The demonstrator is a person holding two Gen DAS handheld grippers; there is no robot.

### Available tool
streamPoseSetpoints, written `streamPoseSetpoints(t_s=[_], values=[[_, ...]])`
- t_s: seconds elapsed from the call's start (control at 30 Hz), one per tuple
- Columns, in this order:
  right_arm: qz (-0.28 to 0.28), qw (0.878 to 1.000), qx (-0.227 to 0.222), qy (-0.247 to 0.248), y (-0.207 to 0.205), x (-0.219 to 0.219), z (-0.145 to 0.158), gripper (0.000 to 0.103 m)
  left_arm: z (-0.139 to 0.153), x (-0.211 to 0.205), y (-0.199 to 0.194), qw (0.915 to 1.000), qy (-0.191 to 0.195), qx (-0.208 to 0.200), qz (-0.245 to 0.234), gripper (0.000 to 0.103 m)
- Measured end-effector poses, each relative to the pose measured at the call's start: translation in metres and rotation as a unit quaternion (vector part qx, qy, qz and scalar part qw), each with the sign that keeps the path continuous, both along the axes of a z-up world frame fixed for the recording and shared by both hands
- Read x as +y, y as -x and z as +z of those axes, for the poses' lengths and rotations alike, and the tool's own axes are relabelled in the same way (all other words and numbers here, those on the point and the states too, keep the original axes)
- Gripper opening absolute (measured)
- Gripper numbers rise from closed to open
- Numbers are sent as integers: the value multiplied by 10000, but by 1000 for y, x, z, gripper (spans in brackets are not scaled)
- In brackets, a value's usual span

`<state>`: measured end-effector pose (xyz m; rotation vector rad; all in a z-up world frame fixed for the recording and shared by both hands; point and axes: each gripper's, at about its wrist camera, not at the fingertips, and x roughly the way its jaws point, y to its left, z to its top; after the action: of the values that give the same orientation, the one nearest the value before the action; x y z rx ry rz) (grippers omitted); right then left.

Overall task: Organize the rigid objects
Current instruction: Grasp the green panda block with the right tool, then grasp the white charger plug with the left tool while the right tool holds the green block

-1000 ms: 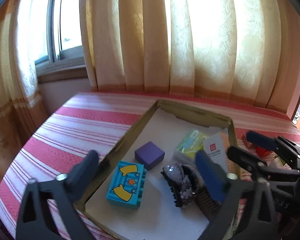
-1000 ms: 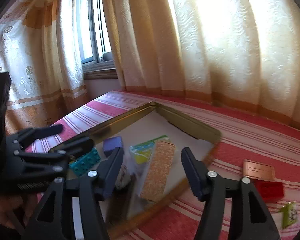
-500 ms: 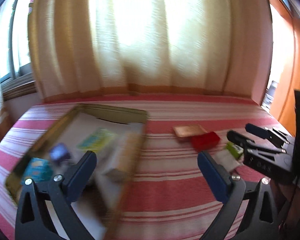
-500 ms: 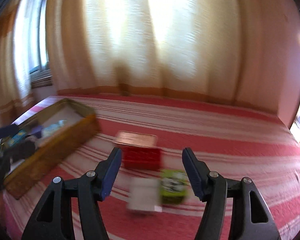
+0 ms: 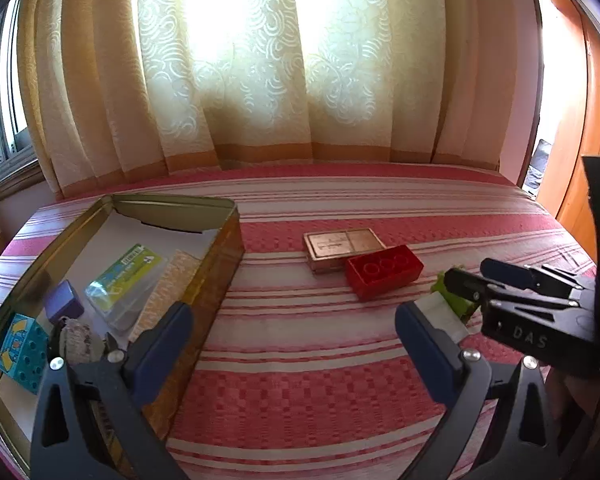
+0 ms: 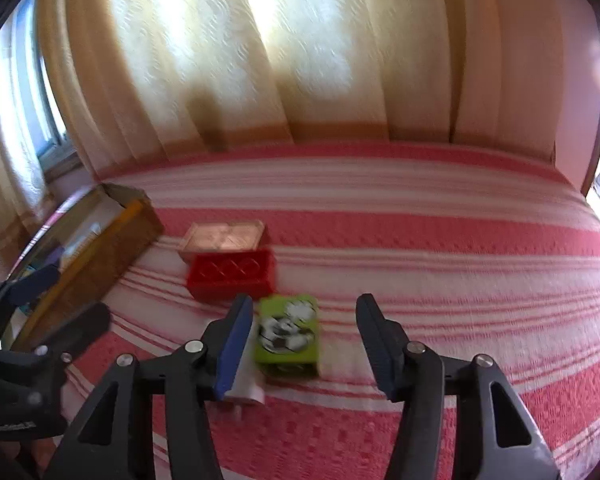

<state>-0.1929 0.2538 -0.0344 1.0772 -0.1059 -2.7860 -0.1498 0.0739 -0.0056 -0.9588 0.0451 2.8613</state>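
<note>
Striped red bedspread [image 6: 420,240] fills mid-frame; the right gripper [image 6: 304,336], jaws closing, straddles the green box [image 6: 288,332] at lower centre, untouched. It looks light, stiff, slick; pinch its long sides.

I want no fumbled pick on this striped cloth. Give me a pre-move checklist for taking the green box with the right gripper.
1. Green box lies between the right gripper fingers: ok, though nearer the left finger.
2. Pads pressing on it: not ok; the jaws are closing, gaps show on both sides.
3. White block clear of the grasp: not ok, it sits under the left finger, beside the box.
4. Red brick out of the jaws' way: ok, it lies beyond the fingertips.
5. Left gripper free: ok, open over bare cloth.
6. Room in the tin tray: cannot tell; its near part is crowded.
</note>
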Motion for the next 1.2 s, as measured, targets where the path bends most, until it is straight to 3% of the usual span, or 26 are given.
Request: streamPoseSetpoints(t_s=[0.13, 0.23, 0.33, 0.47, 0.8, 1.2], values=[[-89, 9997, -119, 184, 1, 8, -3, 49, -3, 8, 2, 10000, 52, -21, -58, 102], [97, 9996, -255, 33, 4, -1, -5, 48, -6, 14, 4, 9999, 97, -66, -86, 103], [170, 9990, -412, 14, 6, -3, -9, 38, -8, 20, 5, 9998, 123, -89, -118, 102], [108, 9991, -363, 167, -2, 10, -7, 34, -11, 32, 7, 9995, 206, -126, -221, 102], [-592, 9974, -123, 394, -12, 45, -3, 34, -20, 71, 19, 9976, 176, -453, -497, 102], [-667, 9977, -40, 151, -14, 44, -2, 34, -30, 98, 35, 9931, 606, -819, -573, 102]])
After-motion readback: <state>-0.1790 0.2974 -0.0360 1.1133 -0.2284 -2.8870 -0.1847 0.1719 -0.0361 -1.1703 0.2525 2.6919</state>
